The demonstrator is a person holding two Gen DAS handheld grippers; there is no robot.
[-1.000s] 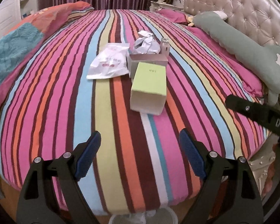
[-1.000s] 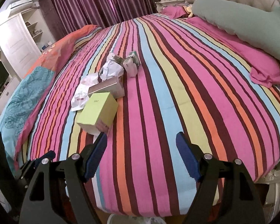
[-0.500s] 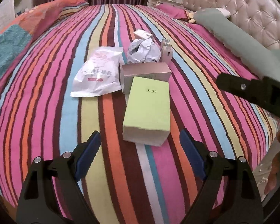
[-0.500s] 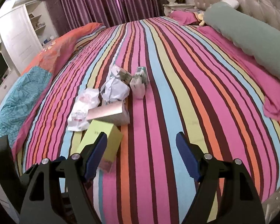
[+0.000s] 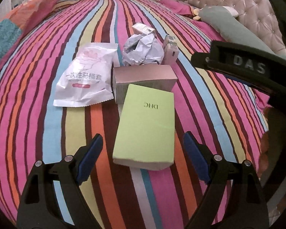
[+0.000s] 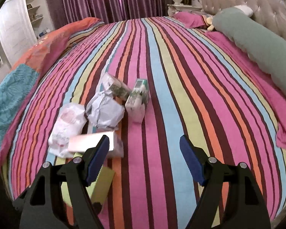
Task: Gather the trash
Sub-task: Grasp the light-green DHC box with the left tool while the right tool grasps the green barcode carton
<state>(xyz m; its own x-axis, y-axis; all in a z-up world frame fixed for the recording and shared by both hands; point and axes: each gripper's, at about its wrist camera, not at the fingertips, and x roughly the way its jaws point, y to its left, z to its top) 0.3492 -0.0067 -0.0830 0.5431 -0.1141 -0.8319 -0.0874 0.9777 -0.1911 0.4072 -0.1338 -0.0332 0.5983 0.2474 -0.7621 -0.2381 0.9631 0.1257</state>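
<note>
Left wrist view: the left gripper point(image 5: 142, 156) hangs over a bed covered in a smooth cotton-like sheet of lengthwise stripes in pink, orange, blue, lime and maroon point(image 5: 38, 114). Its blue ribbed pads stand wide apart with nothing clasped; the near end of a lime-green rectangular cardboard box printed "DHC" point(image 5: 146, 126) lies between and just beyond them, untouched. The box lies flat, its long axis running away from the camera, roughly along the stripes, its lettering upside down from here.

Touching its far end, a pinkish metallic-sheen carton point(image 5: 145, 80) lies crosswise, long axis left to right. To the left lies a white crinkled plastic sachet with serrated edges and pink print point(image 5: 85, 80). Behind the carton sits a ball of crumpled pale paper point(image 5: 143, 49), with a small pink-and-white carton point(image 5: 170, 51) standing at its right and another small box point(image 5: 143, 28) behind.

The right gripper point(image 6: 144, 158) is also slack, jaws parted over bare sheet, with the pile to its left; its black body crosses the left view's right edge. In the right wrist view the small standing carton point(image 6: 137, 103) shows green and white faces, though motion blur makes its print unreadable. A long grey-green bolster point(image 6: 257, 43) lies against the tufted padded headboard point(image 6: 257, 0).
</note>
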